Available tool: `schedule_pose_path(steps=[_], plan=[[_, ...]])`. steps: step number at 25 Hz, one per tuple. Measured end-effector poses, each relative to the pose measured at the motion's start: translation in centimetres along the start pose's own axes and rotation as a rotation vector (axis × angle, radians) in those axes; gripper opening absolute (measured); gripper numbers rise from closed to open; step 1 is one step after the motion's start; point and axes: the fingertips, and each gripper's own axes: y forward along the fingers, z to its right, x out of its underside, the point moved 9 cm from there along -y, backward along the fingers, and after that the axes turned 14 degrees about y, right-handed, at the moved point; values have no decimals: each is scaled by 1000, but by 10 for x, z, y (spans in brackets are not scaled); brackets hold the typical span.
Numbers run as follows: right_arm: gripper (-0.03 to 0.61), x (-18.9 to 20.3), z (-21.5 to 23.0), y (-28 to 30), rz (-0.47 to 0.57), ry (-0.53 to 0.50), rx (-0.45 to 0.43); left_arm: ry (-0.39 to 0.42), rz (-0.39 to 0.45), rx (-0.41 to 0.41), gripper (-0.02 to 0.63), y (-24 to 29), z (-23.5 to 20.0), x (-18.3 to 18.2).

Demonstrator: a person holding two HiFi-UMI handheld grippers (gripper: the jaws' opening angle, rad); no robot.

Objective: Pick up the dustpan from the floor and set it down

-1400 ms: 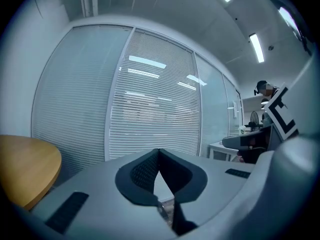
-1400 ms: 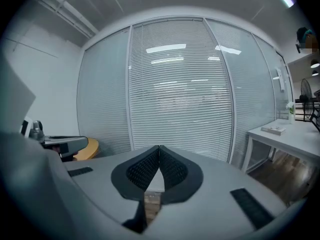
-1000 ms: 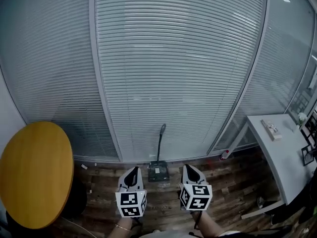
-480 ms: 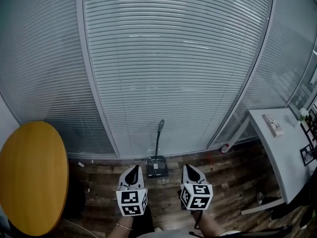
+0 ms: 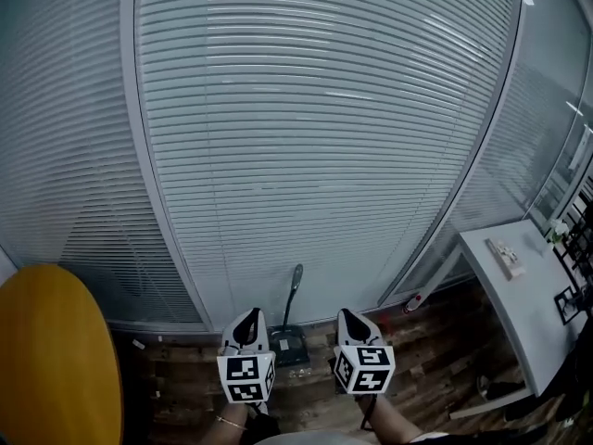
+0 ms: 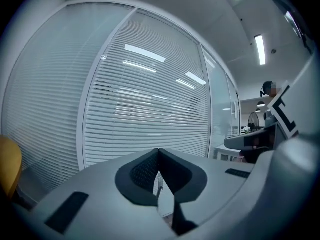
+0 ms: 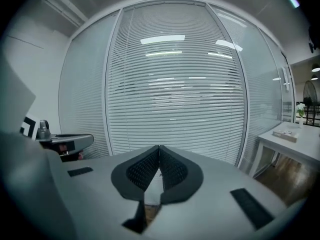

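Evidently the dustpan (image 5: 289, 344) stands on the floor at lower centre, between my left tongs (image 5: 247, 317) and right tongs (image 5: 348, 314), both pinched together, empty. It looks light, rigid plastic; I'd grip its upright handle (image 5: 294, 295).

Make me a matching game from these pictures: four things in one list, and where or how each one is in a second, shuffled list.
Things:
1. dustpan
2. round yellow table
3. white table
4. right gripper

Places or states:
A. jaws shut, nothing between them
B. far left of the head view
C. on the wood floor at the foot of the blinds, handle sticking up
D. right side of the head view

Pairs: 1-C, 2-B, 3-D, 4-A
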Motion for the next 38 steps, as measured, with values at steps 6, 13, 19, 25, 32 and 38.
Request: schedule_pose_path(steps=[6, 13, 19, 25, 32, 38], plan=[[32, -17, -13, 54, 5, 6, 24, 7, 3, 21, 18, 48, -37, -4], [32, -33, -20, 102, -1, 0, 44, 16, -28, 36, 18, 89, -69, 0], [32, -29, -4, 136, -24, 26, 52, 20, -70, 48, 18, 115, -69, 15], [32, -8, -2, 154, -83, 22, 11, -16, -102, 20, 17, 117, -67, 36], [32, -4, 20, 164, -146, 39, 7, -3, -152, 10, 18, 129, -56, 42], [32, 23, 26, 175, -215, 28, -13, -15, -215, 14, 18, 133, -47, 67]])
